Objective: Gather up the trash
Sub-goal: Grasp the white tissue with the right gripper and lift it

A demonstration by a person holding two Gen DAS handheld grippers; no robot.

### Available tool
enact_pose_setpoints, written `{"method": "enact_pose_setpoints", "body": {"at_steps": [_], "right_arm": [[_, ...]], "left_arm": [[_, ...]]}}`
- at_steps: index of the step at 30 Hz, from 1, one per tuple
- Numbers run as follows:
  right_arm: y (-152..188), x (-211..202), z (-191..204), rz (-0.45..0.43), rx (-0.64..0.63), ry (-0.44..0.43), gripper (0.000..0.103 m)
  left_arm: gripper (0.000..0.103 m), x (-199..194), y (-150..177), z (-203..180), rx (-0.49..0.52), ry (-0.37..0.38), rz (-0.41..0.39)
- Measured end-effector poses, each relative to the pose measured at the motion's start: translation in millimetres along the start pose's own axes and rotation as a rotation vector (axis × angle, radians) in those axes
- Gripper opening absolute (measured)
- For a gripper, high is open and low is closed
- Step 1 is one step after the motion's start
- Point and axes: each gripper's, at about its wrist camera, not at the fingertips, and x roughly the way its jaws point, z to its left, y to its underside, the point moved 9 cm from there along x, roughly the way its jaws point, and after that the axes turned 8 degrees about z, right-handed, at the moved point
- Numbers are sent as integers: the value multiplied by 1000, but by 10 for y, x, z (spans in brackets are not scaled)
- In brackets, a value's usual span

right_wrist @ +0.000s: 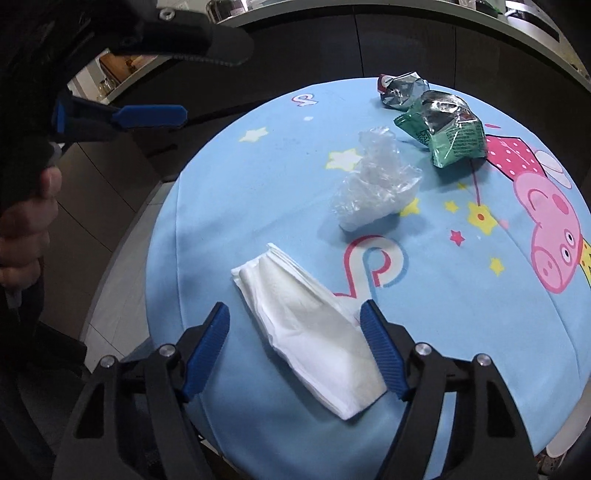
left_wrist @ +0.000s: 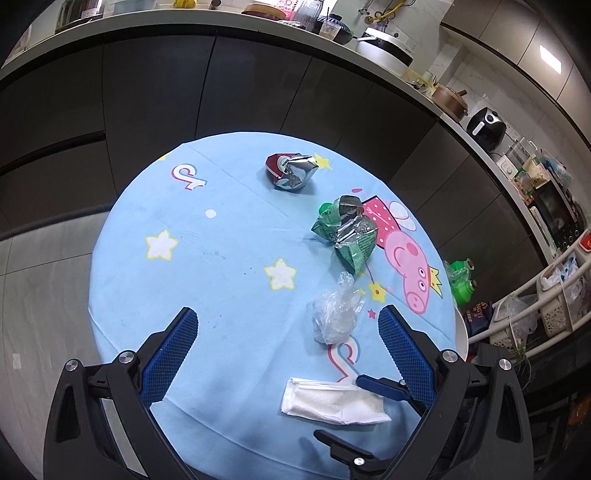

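Note:
A folded white tissue [right_wrist: 314,332] lies on the round table's blue cartoon cloth [right_wrist: 443,332], near its front edge. My right gripper [right_wrist: 294,306] is open astride it; neither pad presses on it. In the left wrist view the tissue [left_wrist: 332,404] shows with the right gripper's blue finger [left_wrist: 380,386] beside it. My left gripper [left_wrist: 287,312] hangs open over the cloth, holding nothing. A crumpled clear plastic bag [left_wrist: 336,314] [right_wrist: 373,184] sits beyond the tissue. Farther back lie a green foil wrapper [left_wrist: 347,232] [right_wrist: 447,129] and a red foil wrapper [left_wrist: 291,171] [right_wrist: 399,90].
Dark cabinets under a cluttered white counter [left_wrist: 221,26] curve behind the table. Green plastic bottles [left_wrist: 460,280] sit just past the table's right edge, with a white rack of baskets [left_wrist: 554,295] beyond. A person's hand [right_wrist: 26,221] holds the left gripper's handle at the left.

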Motion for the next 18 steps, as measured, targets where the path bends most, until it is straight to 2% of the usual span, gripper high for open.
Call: {"method": "enact_pose_setpoints", "body": {"at_steps": [1, 2, 3, 4, 6, 9, 14, 18], "right_arm": [[3, -3, 6, 1, -12, 14, 70], [7, -4, 4, 6, -18, 32, 62], [10, -7, 5, 8, -27, 44, 49], [13, -12, -9, 10, -30, 60, 44], [8, -33, -25, 3, -13, 41, 22], [-28, -115, -126, -22, 31, 68, 18], [-83, -305, -564, -79, 210, 117, 16], [-11, -352, -815, -67, 296, 163, 17]], "left_arm": [[94, -5, 5, -3, 2, 3, 0], [94, 0, -3, 1, 3, 4, -1], [94, 4, -4, 3, 4, 5, -1], [94, 9, -6, 2, 3, 7, 0], [94, 7, 5, -5, 2, 11, 2], [94, 16, 12, -13, 6, 16, 3], [94, 87, 30, -36, 23, 26, 14], [93, 229, 68, -136, 57, 40, 39]]}}
